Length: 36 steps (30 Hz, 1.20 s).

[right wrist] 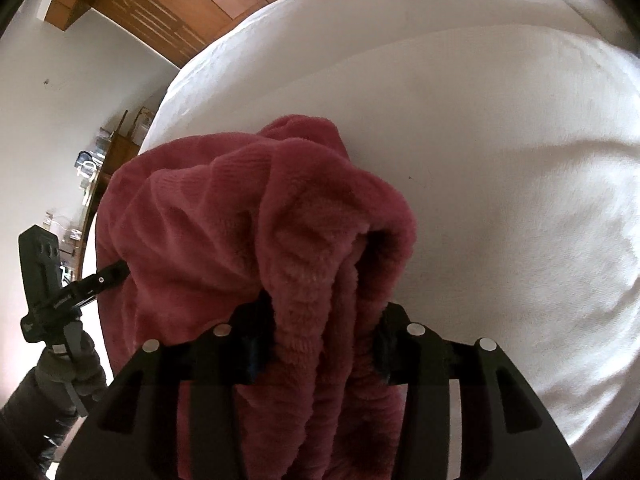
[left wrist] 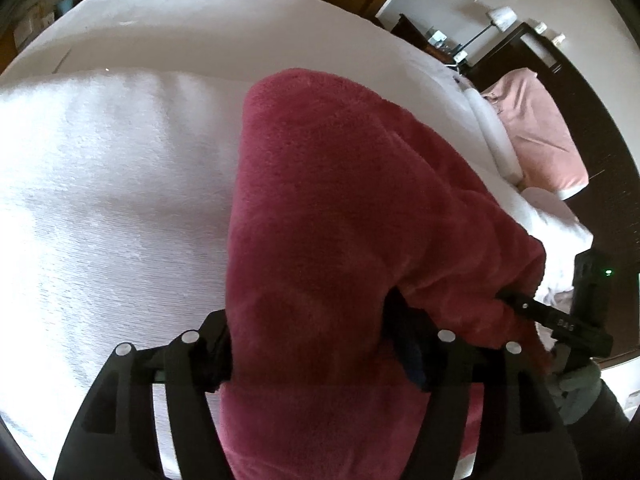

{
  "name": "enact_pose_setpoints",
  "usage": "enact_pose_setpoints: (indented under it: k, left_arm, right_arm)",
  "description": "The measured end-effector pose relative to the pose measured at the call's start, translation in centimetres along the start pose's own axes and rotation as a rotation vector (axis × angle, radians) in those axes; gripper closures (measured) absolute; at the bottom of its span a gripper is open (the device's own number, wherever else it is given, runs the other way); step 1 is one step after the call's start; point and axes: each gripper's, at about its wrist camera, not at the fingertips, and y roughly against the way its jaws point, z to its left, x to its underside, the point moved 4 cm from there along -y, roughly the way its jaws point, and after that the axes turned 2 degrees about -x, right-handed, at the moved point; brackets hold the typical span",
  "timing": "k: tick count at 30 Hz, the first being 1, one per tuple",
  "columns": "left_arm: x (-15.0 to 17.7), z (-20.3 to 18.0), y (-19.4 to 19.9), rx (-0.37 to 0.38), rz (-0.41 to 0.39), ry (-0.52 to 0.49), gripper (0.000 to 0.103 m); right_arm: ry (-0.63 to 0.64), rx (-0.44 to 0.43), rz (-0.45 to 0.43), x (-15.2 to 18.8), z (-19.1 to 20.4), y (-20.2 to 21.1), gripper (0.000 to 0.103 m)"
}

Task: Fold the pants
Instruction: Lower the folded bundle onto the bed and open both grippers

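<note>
The pants [left wrist: 340, 208] are dark pink fleece, held up over a white bed [left wrist: 112, 200]. My left gripper [left wrist: 312, 344] is shut on a wide fold of the fabric, which hangs between its fingers and drapes forward. My right gripper [right wrist: 320, 344] is shut on a bunched, ribbed edge of the same pants [right wrist: 248, 216], seemingly the waistband. The right gripper also shows at the right edge of the left wrist view [left wrist: 532, 308], gripping the cloth. The left gripper shows at the left of the right wrist view [right wrist: 104, 276]. Both sets of fingertips are hidden by fabric.
The white bed cover [right wrist: 500, 168] spreads under both grippers. A pink pillow [left wrist: 540, 132] and white pillows [left wrist: 492, 132] lie at the head of the bed. A dark nightstand with a lamp [left wrist: 500, 18] stands beyond. Wooden floor [right wrist: 180, 4] borders the bed.
</note>
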Motion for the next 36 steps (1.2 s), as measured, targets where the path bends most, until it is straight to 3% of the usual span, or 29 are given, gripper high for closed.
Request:
enact_pose_setpoints:
  k: [7,10,19,23,27,36]
  left_arm:
    - [0.2,-1.3,1.0,-0.128,-0.018,-0.068,0.03]
    - [0.5,-2.1,1.5,-0.184,-0.019,-0.103,0.03]
    - [1.9,-3.7,3.6,-0.316,-0.053,-0.194,0.03]
    - [3.1,-4.5,4.6,-0.338,-0.075,-0.237,0.03]
    - [4.8,-5.1,5.2,-0.331,-0.073,-0.263,0.03]
    - [6.9,-5.1,3.2,-0.357,-0.019,-0.273,0.03]
  right_arm:
    - [0.048,0.077,-0.022,0.3,2.9,0.7,0.057]
    - [0.068,0.135,-0.037,0.4,4.4,0.8,0.05]
    - [0.125,0.229,-0.155,2.0,7.7,4.9,0.049]
    - [0.2,0.197,-0.172,3.4,10.8,5.9,0.049]
    - [0.284,0.172,-0.132,5.4,13.6,4.5,0.049]
    - [0.252,0.241,-0.041,6.4,10.8,-1.2,0.049]
